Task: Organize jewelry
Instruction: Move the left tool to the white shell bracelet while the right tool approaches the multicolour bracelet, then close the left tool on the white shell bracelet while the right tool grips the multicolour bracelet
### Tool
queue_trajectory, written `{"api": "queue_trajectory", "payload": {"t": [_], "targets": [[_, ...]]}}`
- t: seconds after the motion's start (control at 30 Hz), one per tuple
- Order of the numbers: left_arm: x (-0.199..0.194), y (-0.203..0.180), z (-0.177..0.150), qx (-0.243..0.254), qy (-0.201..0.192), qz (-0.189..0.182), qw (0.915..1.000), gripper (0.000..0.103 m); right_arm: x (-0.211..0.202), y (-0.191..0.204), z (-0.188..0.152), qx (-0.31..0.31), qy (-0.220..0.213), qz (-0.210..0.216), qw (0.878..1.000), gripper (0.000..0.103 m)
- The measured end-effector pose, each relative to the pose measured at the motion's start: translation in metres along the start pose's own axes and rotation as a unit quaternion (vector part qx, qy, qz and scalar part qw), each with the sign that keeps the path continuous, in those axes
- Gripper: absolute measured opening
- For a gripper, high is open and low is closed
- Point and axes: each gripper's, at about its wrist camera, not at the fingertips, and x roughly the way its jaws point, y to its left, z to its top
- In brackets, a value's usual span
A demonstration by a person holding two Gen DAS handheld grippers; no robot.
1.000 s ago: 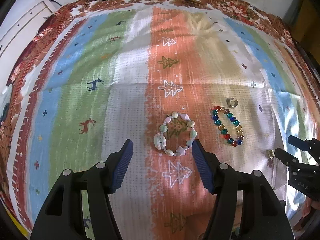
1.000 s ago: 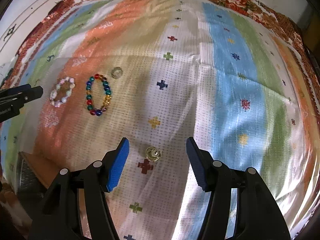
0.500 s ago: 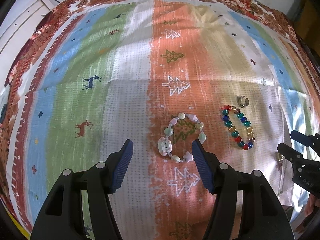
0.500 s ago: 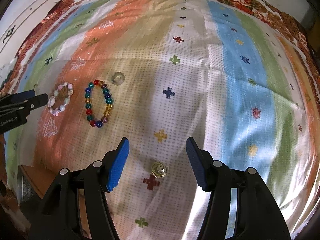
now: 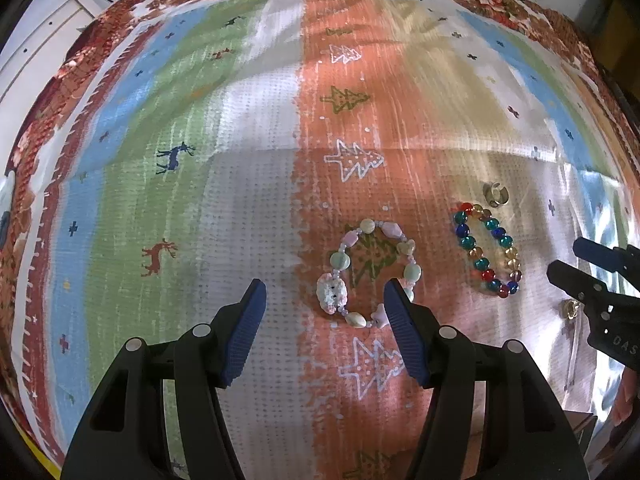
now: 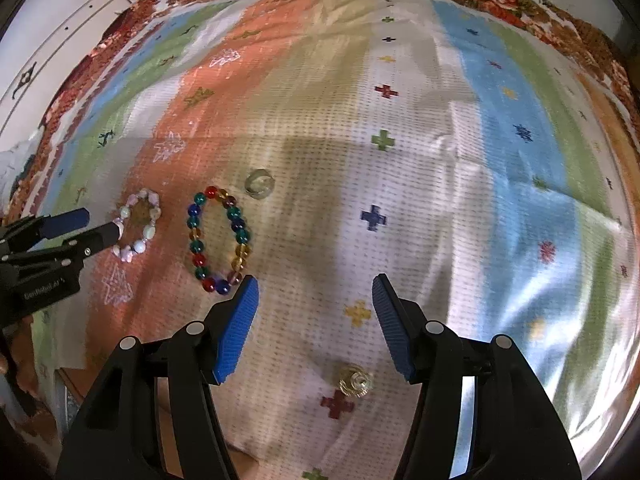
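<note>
Left gripper (image 5: 324,300), jaws spread and empty, hangs over the pale stone bracelet (image 5: 370,272) on the striped cloth (image 5: 240,200). The bracelet lies between the fingertips, toward the right pad, its loop's long axis running away from the gripper. Right gripper (image 6: 316,300), also spread and empty, stands near the gold ring (image 6: 356,380), beside the colored bead bracelet (image 6: 218,238). Left hand is nearer the pale bracelet.

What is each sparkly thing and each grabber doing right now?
Pastel stone bracelet: flat on cloth, closed loop, untouched.
Colorful glass bead bracelet: flat, closed loop.
Silver ring: lying beside bead bracelet.
Gold ring: lying alone.
Left gripper: open, empty.
Right gripper: open, empty.
</note>
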Motion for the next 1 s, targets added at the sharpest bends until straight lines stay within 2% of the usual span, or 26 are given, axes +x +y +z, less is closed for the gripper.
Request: {"api": "queue_trajectory", "payload": {"t": [0.6, 0.93, 1.0], "targets": [[0.015, 0.005, 0.005, -0.001, 0.012, 0.0, 0.9999, 0.061, 0.021, 0.023, 0.025, -0.029, 0.013, 0.025, 0.999, 0.059], [0.022, 0.006, 0.005, 0.008, 0.013, 0.007, 0.9999, 0.061, 0.031, 0.034, 0.028, -0.061, 0.011, 0.003, 0.998, 0.059], [0.023, 0.006, 0.004, 0.013, 0.011, 0.012, 0.9998, 0.058, 0.032, 0.036, 0.027, -0.067, 0.011, -0.002, 0.998, 0.057]]}}
